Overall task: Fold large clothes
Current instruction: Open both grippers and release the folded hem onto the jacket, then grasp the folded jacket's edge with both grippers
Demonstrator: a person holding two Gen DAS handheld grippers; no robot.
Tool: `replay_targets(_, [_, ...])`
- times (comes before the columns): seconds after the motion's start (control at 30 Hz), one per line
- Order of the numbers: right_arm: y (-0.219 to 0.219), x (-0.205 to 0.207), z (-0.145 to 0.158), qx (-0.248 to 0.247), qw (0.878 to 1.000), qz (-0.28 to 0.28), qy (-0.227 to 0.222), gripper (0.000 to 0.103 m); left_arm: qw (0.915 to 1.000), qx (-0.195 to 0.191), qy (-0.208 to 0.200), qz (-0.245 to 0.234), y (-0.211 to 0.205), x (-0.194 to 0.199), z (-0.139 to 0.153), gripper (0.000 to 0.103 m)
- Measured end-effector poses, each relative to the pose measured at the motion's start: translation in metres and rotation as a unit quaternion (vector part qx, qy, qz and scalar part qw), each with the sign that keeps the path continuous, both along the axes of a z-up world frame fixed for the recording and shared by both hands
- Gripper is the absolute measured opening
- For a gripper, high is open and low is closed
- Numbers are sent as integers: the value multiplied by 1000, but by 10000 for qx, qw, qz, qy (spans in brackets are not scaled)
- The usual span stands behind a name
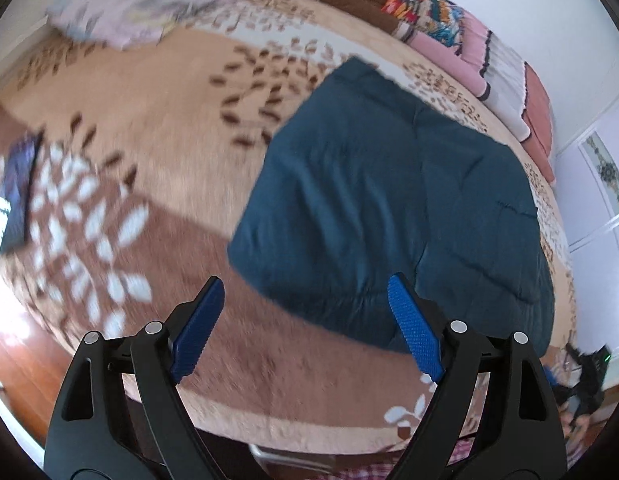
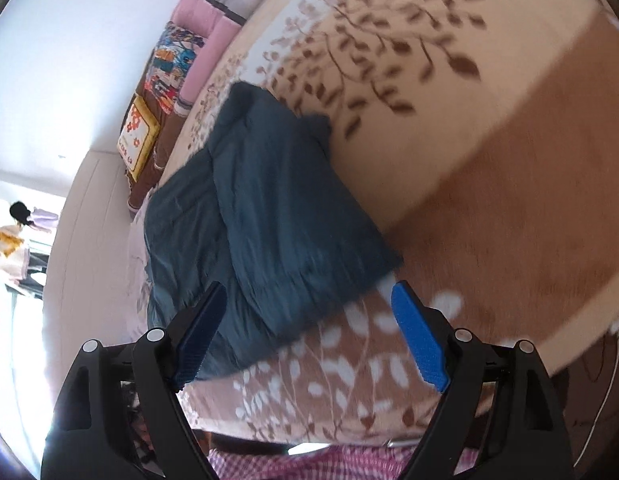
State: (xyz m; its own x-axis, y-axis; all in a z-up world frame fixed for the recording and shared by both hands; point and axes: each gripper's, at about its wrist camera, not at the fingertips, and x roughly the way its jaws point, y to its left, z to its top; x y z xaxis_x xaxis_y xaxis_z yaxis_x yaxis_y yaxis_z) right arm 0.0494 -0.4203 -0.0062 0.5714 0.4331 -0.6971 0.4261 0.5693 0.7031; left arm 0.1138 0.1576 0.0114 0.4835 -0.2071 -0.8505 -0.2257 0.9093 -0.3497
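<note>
A large dark teal garment (image 1: 393, 208) lies folded into a rough rectangle on a bed with a tan and brown leaf-patterned blanket (image 1: 157, 128). My left gripper (image 1: 305, 300) is open and empty, held above the blanket near the garment's near left corner. In the right wrist view the same garment (image 2: 265, 232) shows one layer folded over another. My right gripper (image 2: 309, 308) is open and empty, held above the garment's near edge, its left finger over the cloth.
A pale pink and lilac cloth heap (image 1: 149, 4) lies at the far side of the bed. Pillows and folded blankets (image 1: 441, 20) line the wall. A dark flat object (image 1: 17, 192) lies at the left. A person (image 2: 17, 220) stands far left.
</note>
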Motion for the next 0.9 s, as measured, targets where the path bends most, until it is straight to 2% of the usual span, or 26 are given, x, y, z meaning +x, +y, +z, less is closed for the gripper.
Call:
replay_targets(0.1, [7,-6,-11,183,9998,-10,83,82,9988,-467,120,110,-2,3,-16,83])
replay_targets(0.27, [23,8,-24,417,9991,-3,118,83,9948,-932,313,251,-9,19,-39,83])
replay_targets(0.43, [31,29,-31,527,9985,-25,135,83,9922,-1159,261,377,-14,33,-49,88])
replay_targets(0.67, [35,49,-49,494,9979,-252,338,82,9862,-1585,128,454,-11,44,-55,86])
replay_targets(0.73, [33,49,-56,550,9970,-383,376,80,9853,-1646,53,455,-6,43,-54,68])
replay_targets(0.77, [33,49,-57,557,9968,-438,379,76,9850,-1678,18,408,-6,43,-53,62])
replay_targets(0.8, [33,50,-57,540,9968,-451,378,66,9847,-1705,-10,349,-6,43,-52,51])
replay_targets(0.83, [33,50,-56,522,9973,-387,330,61,9846,-1719,-39,308,-6,44,-50,40])
replay_targets(0.9, [32,50,-53,476,9980,-309,262,46,9847,-1722,-159,229,-9,44,-44,27])
